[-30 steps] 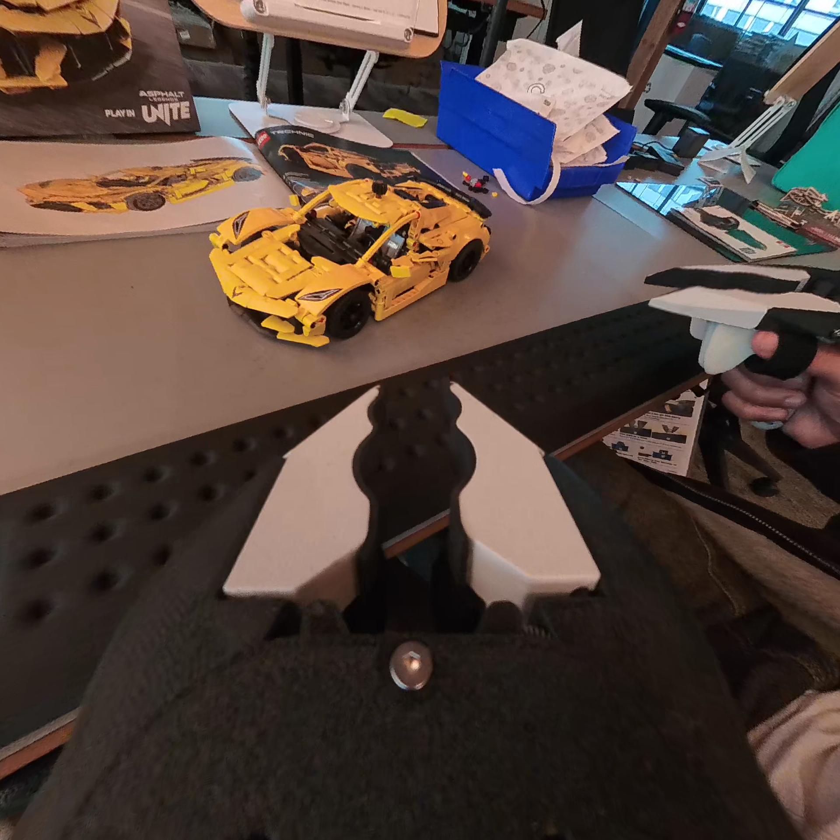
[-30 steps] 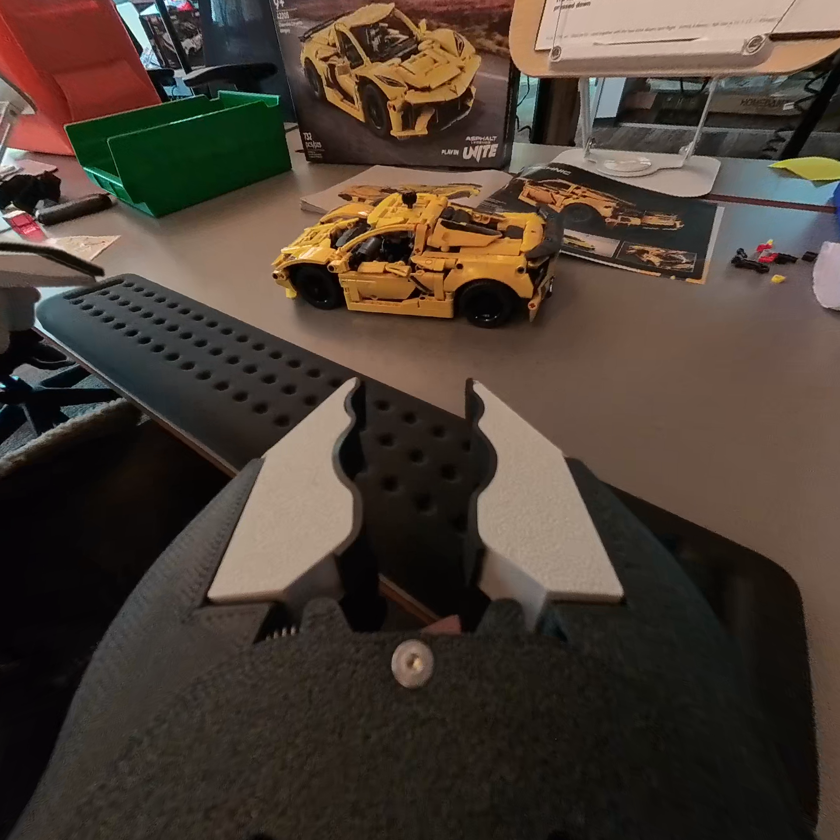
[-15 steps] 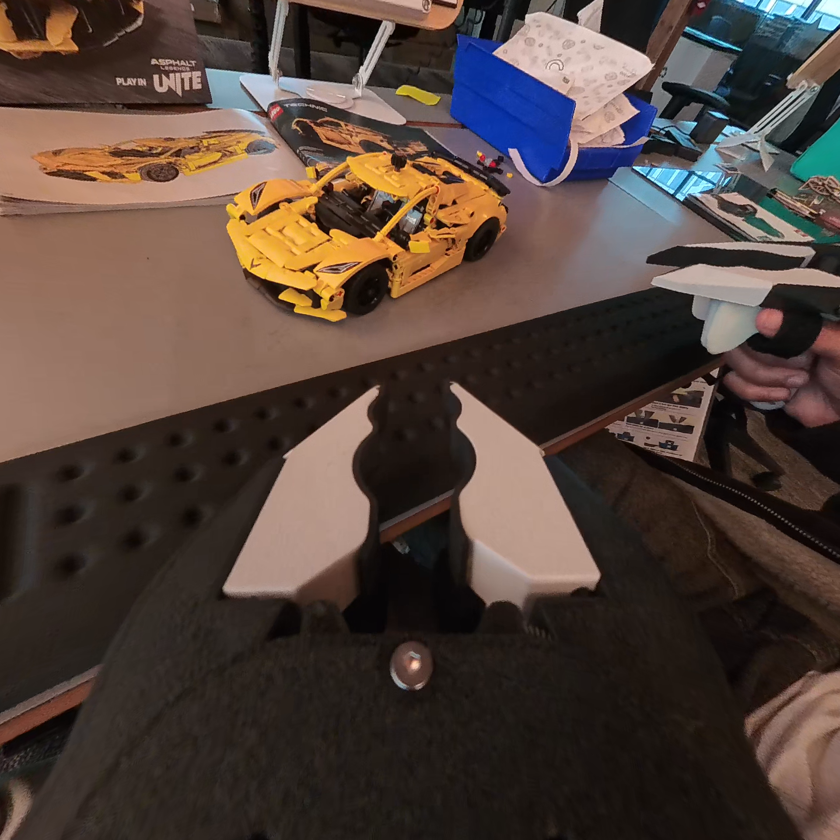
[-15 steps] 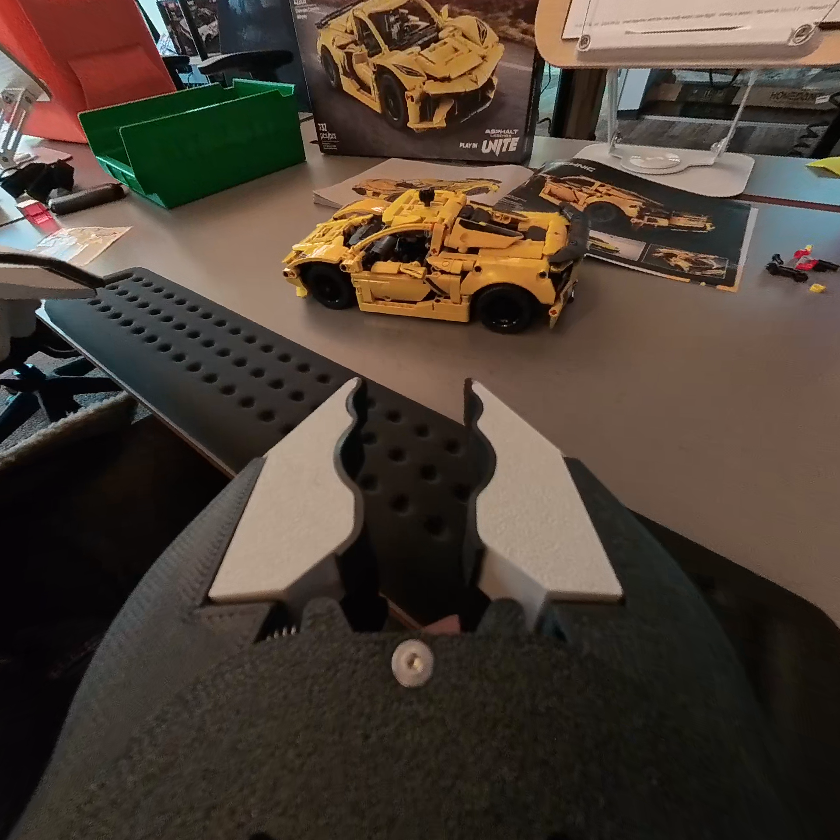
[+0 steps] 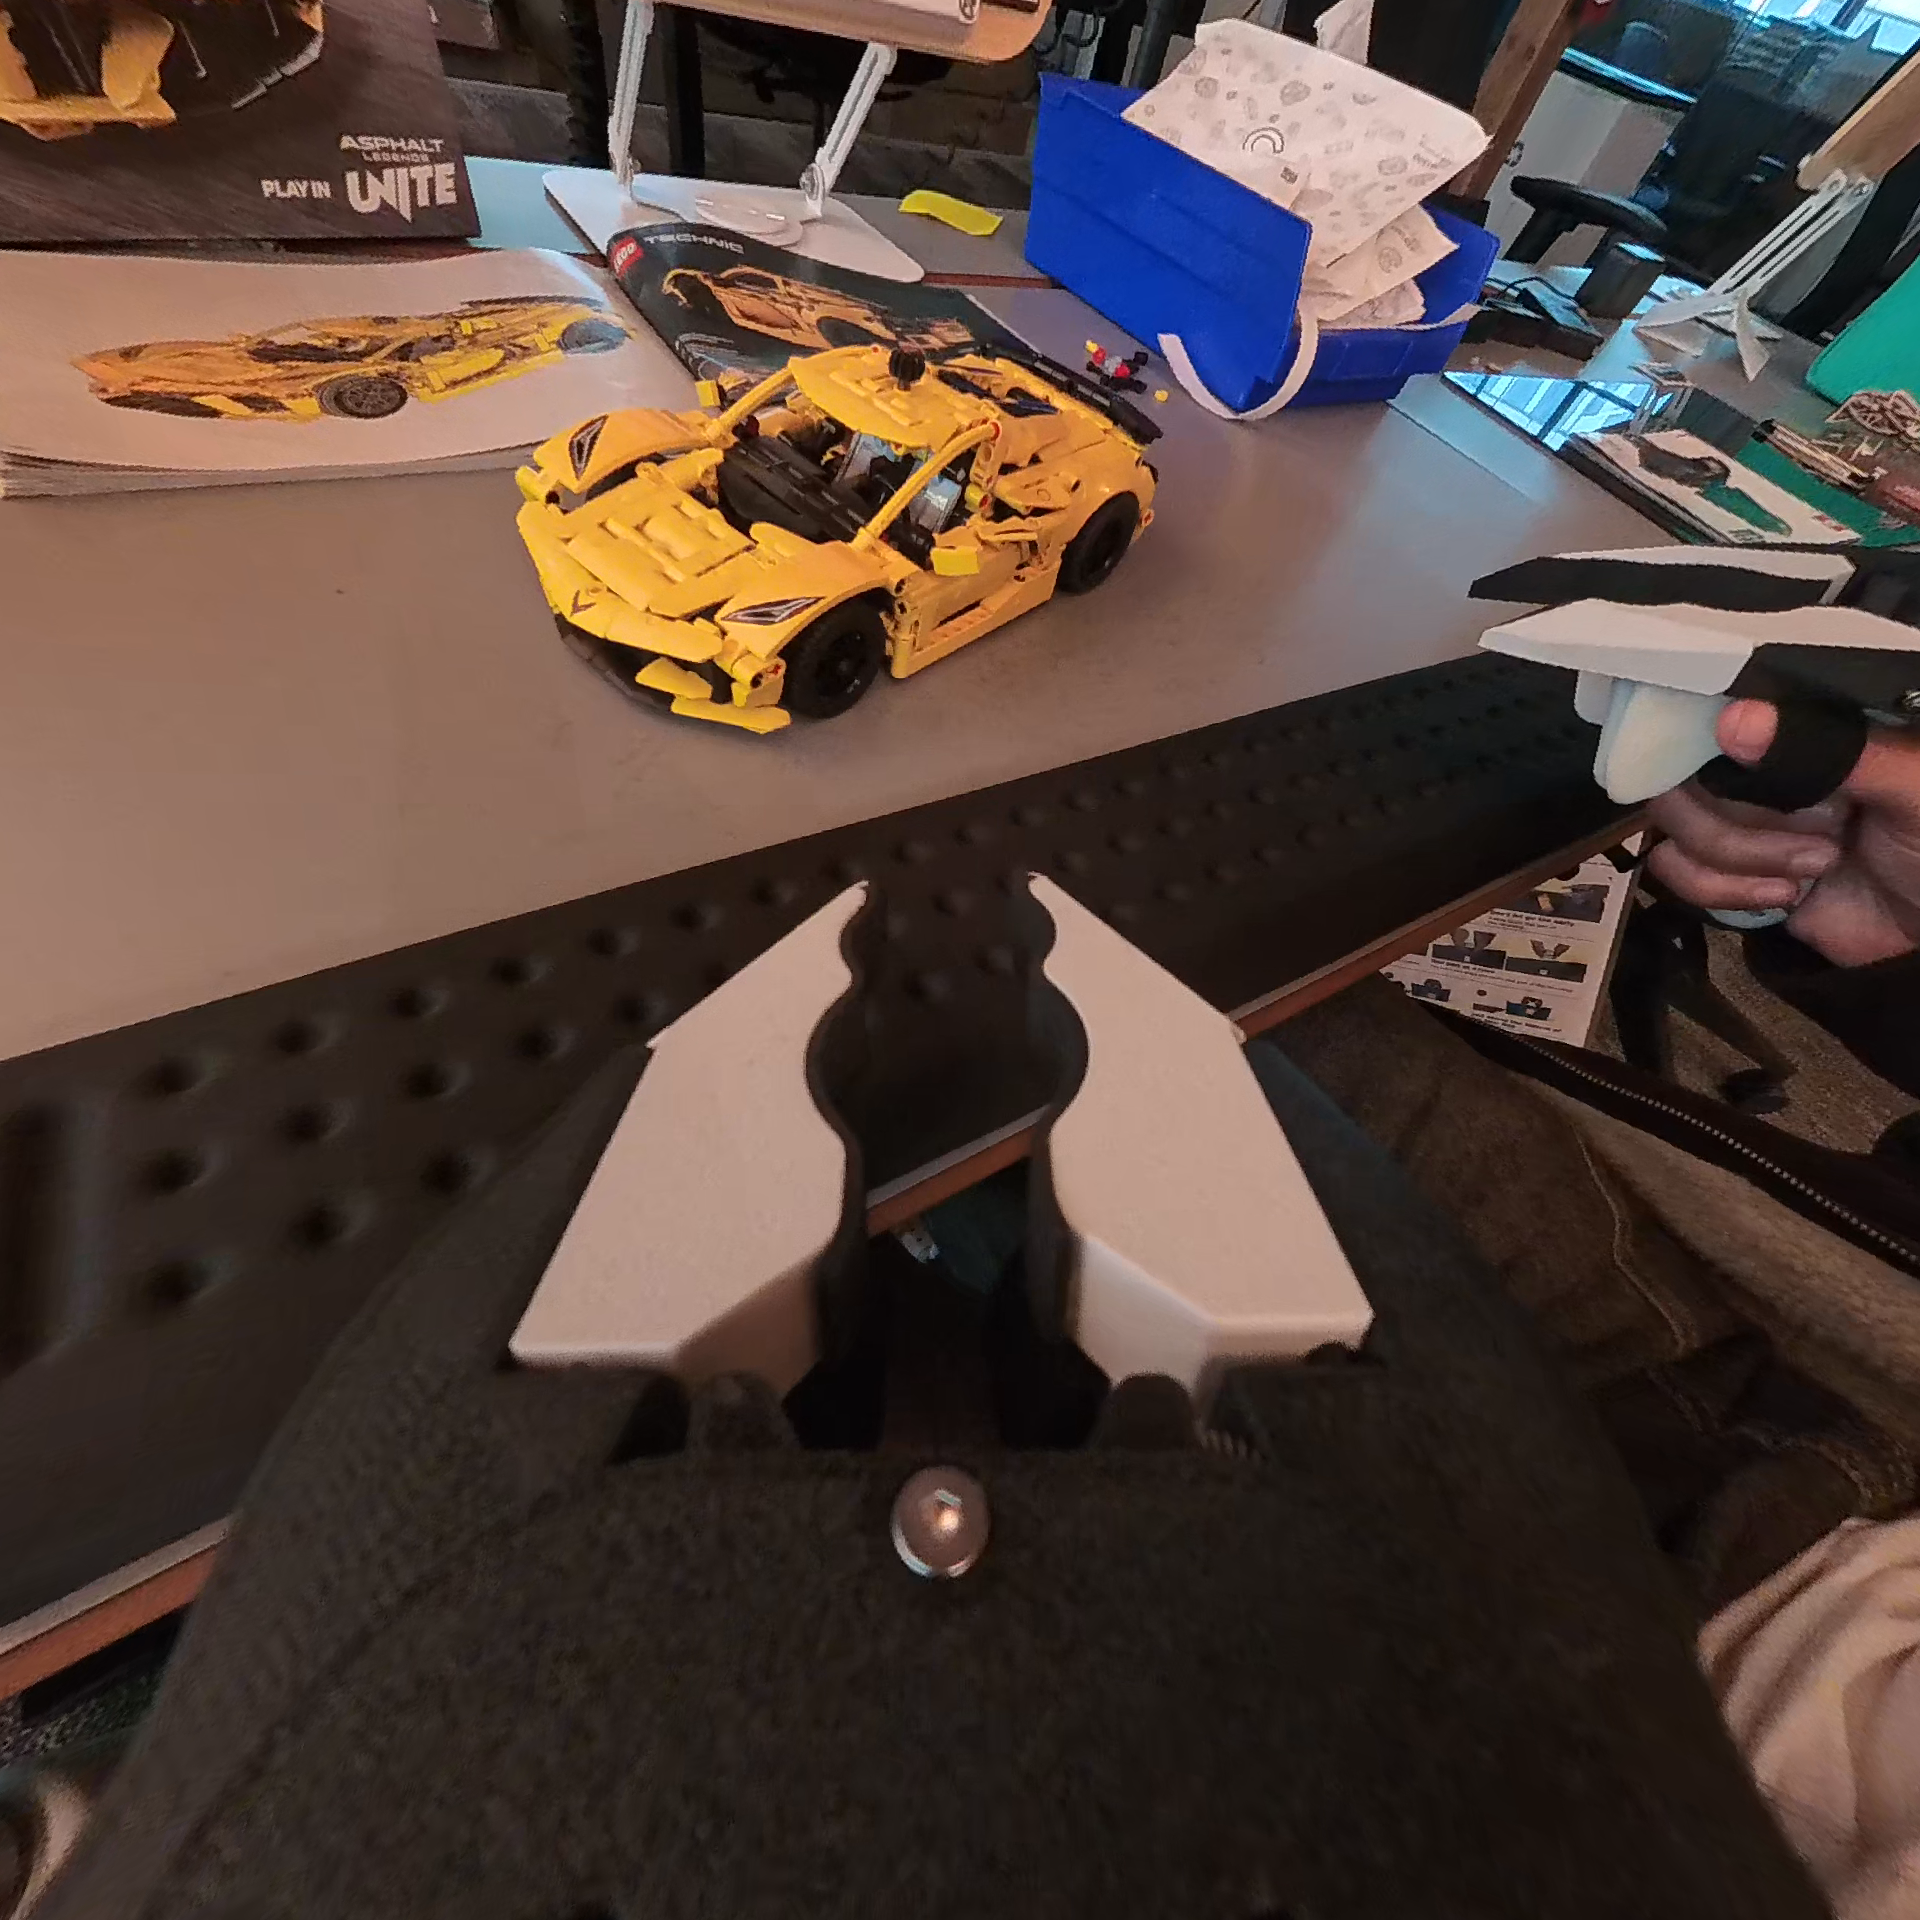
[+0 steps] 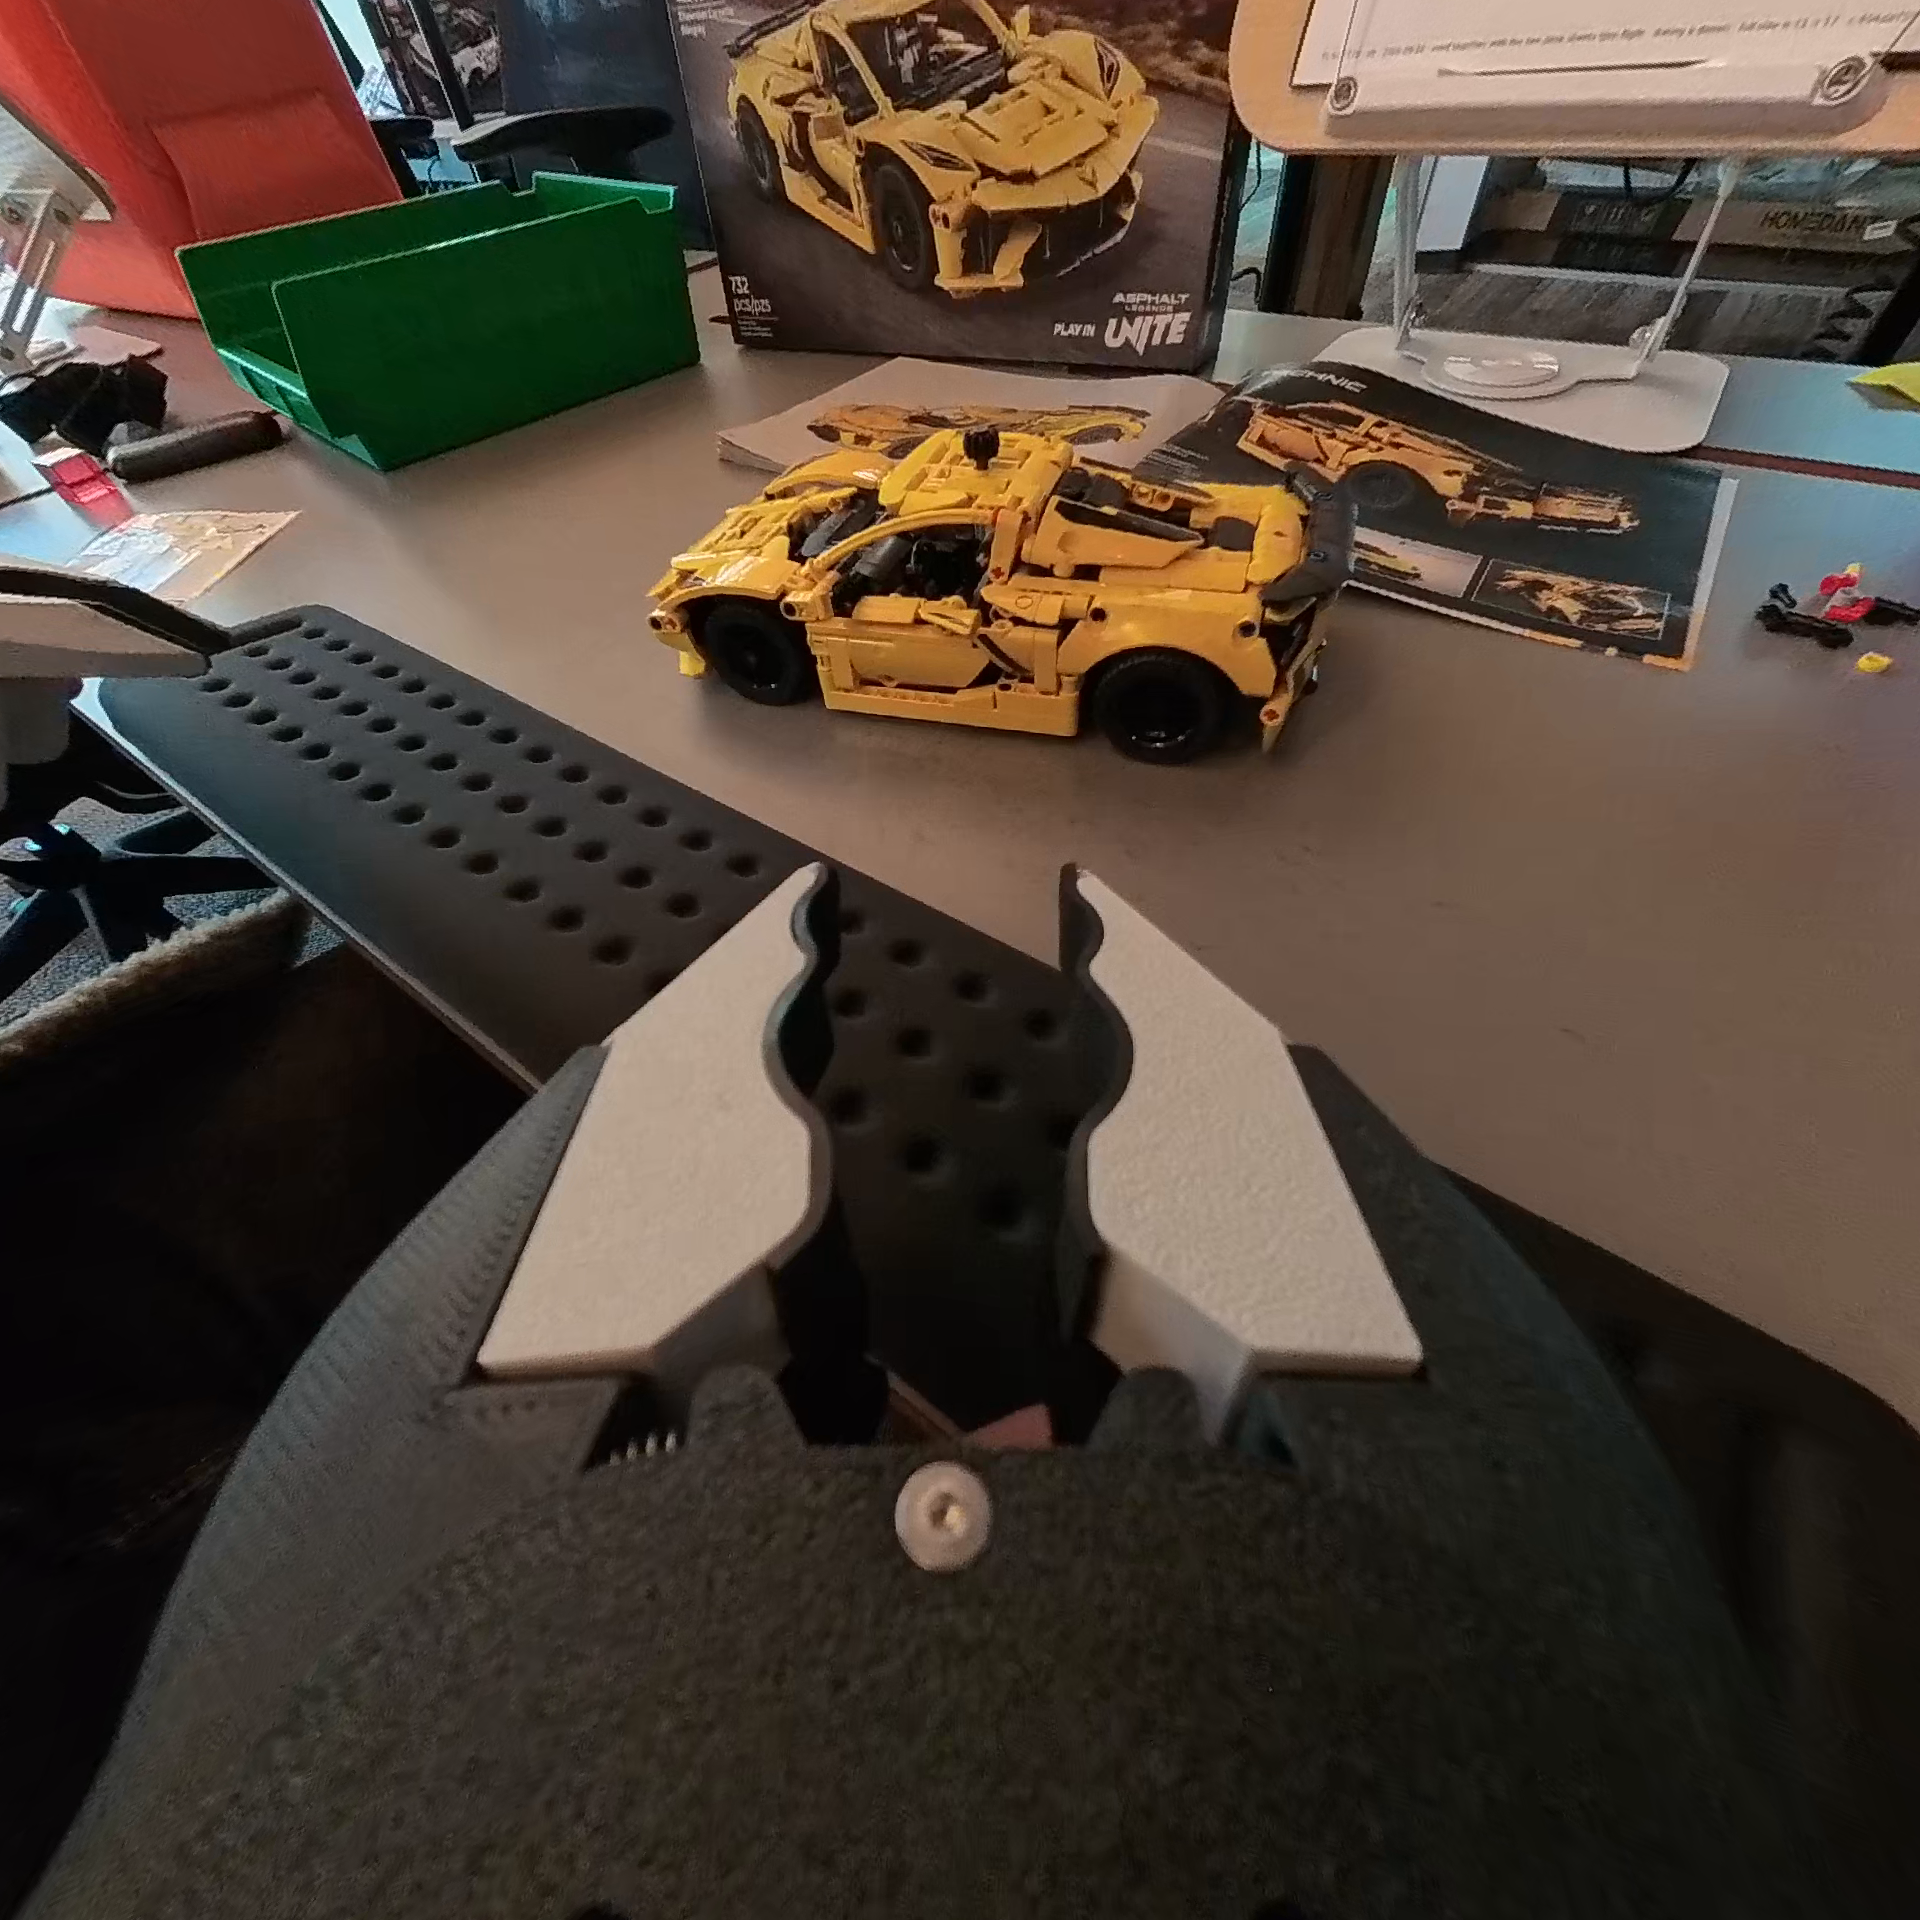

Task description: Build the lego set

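Yellow lego car (image 5: 831, 540) stands on the grey counter (image 5: 260, 727); left claw (image 5: 948, 904) and right claw (image 6: 945, 894) both apart, empty, above the black perforated mat (image 6: 468, 790).

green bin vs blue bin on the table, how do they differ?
The green bin looks empty as far as its inside shows; the blue bin is stuffed with printed white paper bags. The green bin sits beside the set box; the blue bin sits past the yellow car's tail, near the loose small pieces. Both are open-topped plastic bins.
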### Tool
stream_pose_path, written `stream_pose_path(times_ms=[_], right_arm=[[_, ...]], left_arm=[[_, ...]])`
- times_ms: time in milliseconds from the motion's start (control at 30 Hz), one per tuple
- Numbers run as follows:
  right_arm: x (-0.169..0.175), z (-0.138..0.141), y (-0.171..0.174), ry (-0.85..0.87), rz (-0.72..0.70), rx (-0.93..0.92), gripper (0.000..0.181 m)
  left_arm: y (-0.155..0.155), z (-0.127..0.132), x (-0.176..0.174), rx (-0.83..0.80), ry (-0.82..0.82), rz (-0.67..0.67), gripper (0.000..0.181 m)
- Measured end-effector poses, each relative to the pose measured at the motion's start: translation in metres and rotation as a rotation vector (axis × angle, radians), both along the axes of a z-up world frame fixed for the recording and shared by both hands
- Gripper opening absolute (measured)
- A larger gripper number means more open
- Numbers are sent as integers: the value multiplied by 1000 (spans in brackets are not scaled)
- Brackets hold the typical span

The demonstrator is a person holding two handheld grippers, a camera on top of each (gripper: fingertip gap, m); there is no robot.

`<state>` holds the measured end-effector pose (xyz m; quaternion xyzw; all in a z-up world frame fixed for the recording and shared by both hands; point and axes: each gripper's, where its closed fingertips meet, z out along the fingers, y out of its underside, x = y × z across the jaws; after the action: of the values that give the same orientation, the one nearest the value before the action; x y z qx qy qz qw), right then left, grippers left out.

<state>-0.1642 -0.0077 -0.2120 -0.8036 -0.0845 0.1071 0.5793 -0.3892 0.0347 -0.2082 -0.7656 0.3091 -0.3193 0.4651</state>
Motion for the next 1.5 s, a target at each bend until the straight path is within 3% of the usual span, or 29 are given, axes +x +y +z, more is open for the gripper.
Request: stream_pose_path(times_ms=[1500], right_arm=[[3, -1, 0, -3, -7, -3, 41]], left_arm=[[3, 1, -3, -8, -5, 3, 26]])
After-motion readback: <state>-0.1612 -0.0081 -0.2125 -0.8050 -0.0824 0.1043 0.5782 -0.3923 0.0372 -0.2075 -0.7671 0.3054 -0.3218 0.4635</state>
